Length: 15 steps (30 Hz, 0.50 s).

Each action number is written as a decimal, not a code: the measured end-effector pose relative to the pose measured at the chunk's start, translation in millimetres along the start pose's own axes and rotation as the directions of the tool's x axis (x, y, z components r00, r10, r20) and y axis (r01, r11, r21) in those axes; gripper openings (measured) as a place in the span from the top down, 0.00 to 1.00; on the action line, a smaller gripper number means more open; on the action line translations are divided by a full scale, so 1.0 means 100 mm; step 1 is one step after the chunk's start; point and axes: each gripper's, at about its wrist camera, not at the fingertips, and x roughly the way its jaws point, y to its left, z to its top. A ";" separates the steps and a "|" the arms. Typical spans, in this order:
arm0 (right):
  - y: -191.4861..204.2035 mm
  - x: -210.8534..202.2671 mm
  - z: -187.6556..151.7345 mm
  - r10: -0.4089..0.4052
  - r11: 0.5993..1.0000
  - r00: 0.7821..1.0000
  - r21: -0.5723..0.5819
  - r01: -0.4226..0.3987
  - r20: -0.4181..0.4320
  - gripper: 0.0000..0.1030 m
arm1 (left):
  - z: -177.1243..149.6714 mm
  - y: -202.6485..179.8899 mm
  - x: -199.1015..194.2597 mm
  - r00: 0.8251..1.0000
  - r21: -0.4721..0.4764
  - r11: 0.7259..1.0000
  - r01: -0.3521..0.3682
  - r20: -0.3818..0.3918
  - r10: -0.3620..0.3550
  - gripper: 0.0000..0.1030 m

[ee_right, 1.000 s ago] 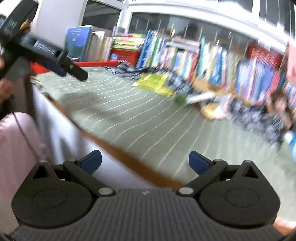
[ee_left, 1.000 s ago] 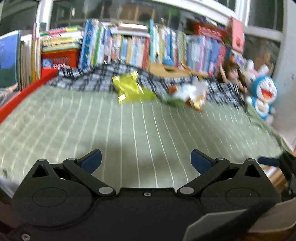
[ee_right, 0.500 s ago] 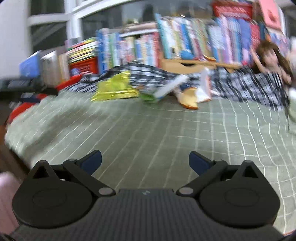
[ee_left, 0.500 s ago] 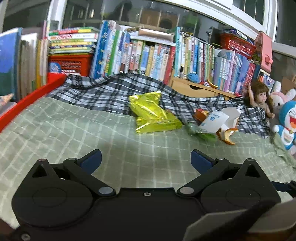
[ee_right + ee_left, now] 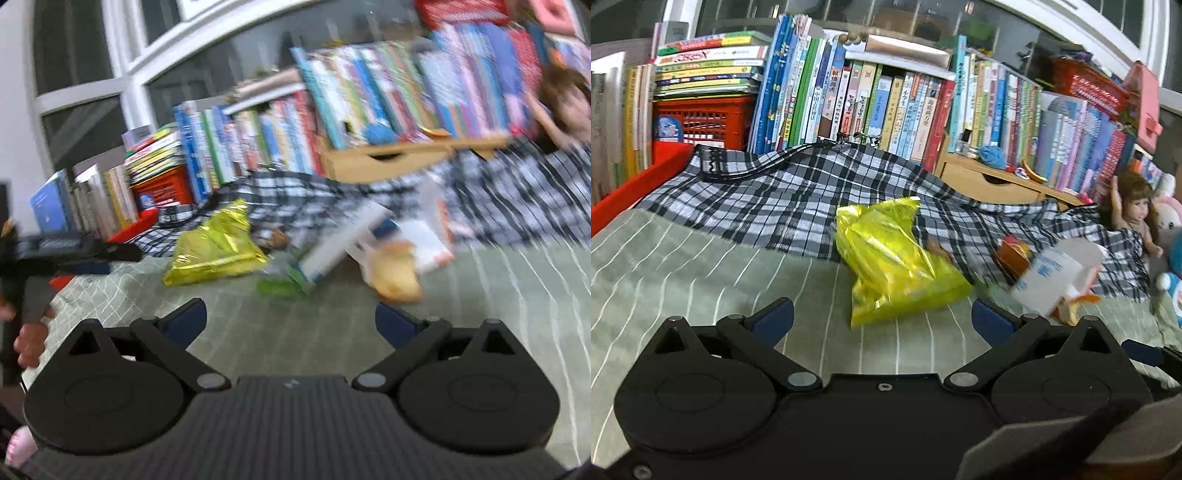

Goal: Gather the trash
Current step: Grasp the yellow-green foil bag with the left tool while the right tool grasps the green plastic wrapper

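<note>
A crinkled yellow foil bag (image 5: 894, 266) lies on the green striped bedcover (image 5: 701, 273), just ahead of my left gripper (image 5: 882, 319), which is open and holds nothing. To its right lie a white carton (image 5: 1052, 277), a green wrapper and a yellowish peel. In the right wrist view the yellow foil bag (image 5: 214, 251) sits left of centre, with the white carton (image 5: 336, 247), green wrapper (image 5: 284, 284) and yellowish peel (image 5: 395, 273) ahead. My right gripper (image 5: 291, 321) is open and empty, short of the green wrapper. This view is blurred.
A black-and-white plaid cloth (image 5: 783, 195) lies bunched behind the trash. Rows of books (image 5: 871, 107) and a red crate (image 5: 701, 120) line the back. A doll (image 5: 1134, 214) and plush toys stand at the right. A hand with the left gripper (image 5: 55, 254) shows at the left edge.
Both grippers have moved forward over the bed toward the trash, which now looks larger and closer. The right wrist view has tilted. Both stay open.
</note>
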 end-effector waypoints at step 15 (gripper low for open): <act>0.17 0.83 0.11 -0.023 0.997 0.996 -0.072 0.018 -0.080 0.30 | 0.12 0.12 1.04 0.994 -0.016 0.999 -0.044 -0.105 0.042 0.01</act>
